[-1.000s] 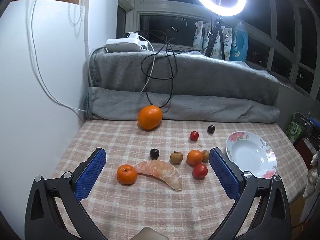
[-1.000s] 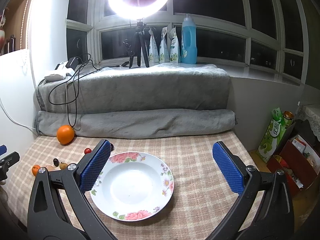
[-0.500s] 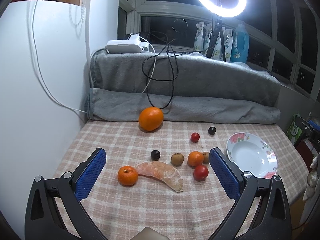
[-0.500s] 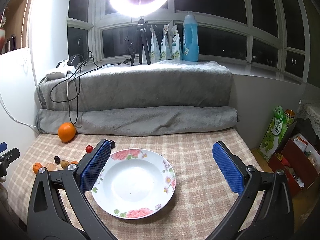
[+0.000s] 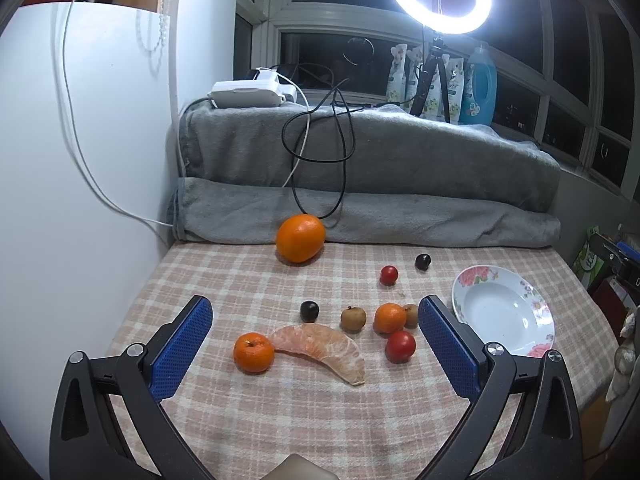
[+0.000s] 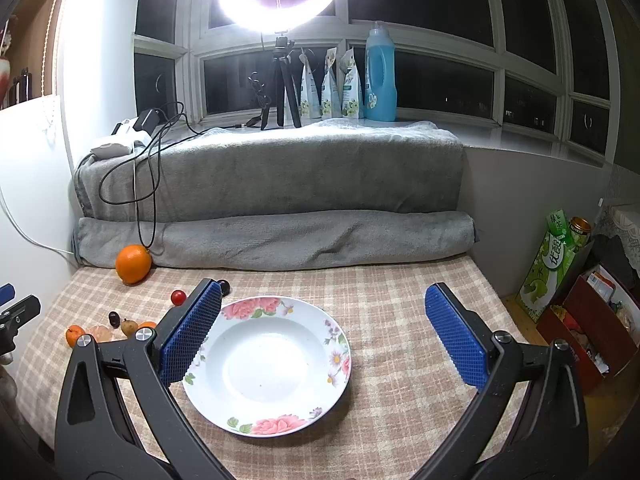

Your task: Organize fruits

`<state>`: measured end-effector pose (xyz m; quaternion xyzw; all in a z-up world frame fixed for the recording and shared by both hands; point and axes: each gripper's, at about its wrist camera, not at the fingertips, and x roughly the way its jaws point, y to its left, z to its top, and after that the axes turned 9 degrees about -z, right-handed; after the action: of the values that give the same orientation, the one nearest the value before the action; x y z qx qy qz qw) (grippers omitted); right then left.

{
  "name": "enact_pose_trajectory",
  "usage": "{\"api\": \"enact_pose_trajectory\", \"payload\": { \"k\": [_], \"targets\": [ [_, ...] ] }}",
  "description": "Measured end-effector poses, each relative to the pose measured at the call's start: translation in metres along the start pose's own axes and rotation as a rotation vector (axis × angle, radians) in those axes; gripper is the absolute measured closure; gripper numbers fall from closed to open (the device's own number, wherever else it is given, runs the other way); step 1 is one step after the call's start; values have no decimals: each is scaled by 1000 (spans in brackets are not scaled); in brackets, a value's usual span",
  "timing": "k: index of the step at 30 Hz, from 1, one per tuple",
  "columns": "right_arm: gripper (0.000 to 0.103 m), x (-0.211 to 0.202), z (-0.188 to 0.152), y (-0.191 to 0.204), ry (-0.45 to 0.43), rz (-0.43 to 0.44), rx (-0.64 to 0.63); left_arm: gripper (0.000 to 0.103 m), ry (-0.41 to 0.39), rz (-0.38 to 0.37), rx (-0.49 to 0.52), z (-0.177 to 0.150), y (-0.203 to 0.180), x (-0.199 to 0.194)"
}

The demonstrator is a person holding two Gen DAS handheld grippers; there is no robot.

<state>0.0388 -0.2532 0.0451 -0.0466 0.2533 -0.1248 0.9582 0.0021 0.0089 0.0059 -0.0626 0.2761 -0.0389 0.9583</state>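
Waiting untouched on the checked tablecloth (image 5: 248, 412), the fruit is all still outside the dish: from left, a small mandarin (image 5: 253, 352), a peeled segment (image 5: 324, 344), a dark grape (image 5: 309, 311), a brown longan (image 5: 353, 317), a large orange (image 5: 300, 237) near the grey blanket (image 5: 360, 176), and a red tomato (image 5: 400, 346). The left gripper (image 5: 316, 354) hovers with jaws spread wide, carrying nothing. Farther right, the flowered plate (image 6: 332, 394) sits bare beneath the right gripper (image 6: 322, 332), equally wide and unladen. Sorting appears not yet begun.
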Motion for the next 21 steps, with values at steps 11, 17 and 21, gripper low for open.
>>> {"api": "enact_pose_trajectory", "payload": {
  "k": [11,17,21],
  "targets": [
    [0,0,-2,1,6,5,-2,1,-1,0,1,0,0,1],
    [0,1,-3,2,8,6,-3,1,0,0,2,1,0,1],
    [0,2,-2,1,8,5,-3,1,-1,-1,2,1,0,1]
  ]
}}
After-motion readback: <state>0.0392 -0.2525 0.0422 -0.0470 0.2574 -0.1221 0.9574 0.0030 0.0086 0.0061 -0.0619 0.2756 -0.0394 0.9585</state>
